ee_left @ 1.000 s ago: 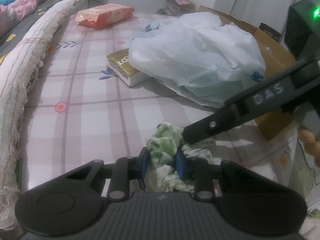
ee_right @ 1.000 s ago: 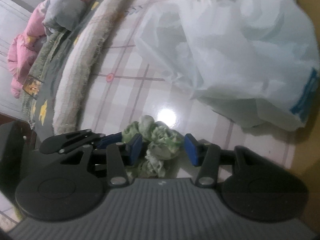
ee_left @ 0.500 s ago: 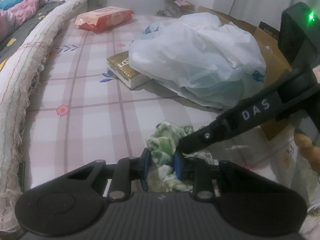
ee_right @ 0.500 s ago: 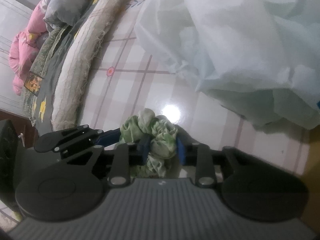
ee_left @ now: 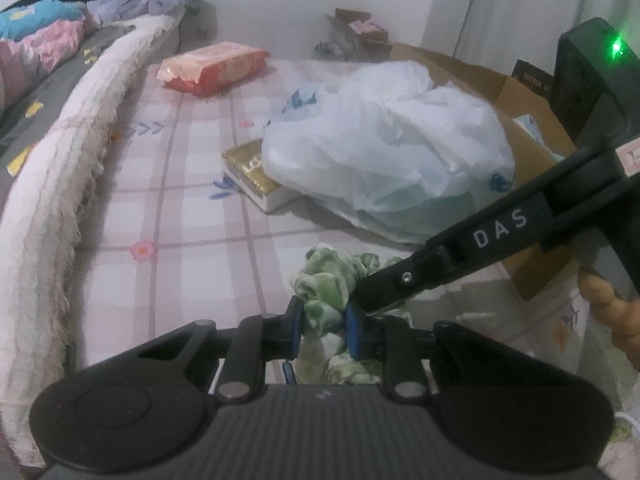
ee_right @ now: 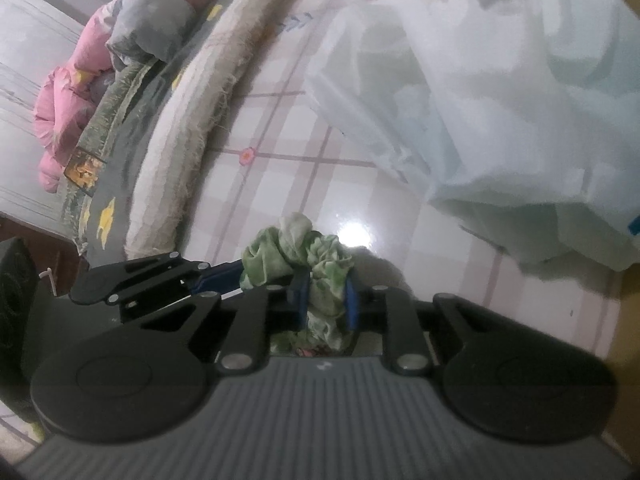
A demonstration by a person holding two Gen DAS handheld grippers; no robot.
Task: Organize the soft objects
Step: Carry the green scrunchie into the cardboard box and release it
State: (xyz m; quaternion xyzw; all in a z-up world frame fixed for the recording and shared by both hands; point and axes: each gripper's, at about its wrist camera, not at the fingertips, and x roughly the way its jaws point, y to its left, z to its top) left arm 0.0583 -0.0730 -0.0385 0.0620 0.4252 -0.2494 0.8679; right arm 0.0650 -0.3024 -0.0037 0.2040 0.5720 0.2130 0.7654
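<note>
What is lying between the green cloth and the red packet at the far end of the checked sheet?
Nothing: the left wrist view shows only bare checked sheet between the green cloth and the red packet.

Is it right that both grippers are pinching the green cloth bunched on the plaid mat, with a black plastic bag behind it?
Not quite: the plastic bag is white, as the left wrist view shows. Both grippers do pinch the green cloth on the plaid mat.

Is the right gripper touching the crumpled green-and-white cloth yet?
Touching. In the right wrist view the right gripper has both blue fingers pressed into the crumpled green-and-white cloth, squeezing it between them.
</note>
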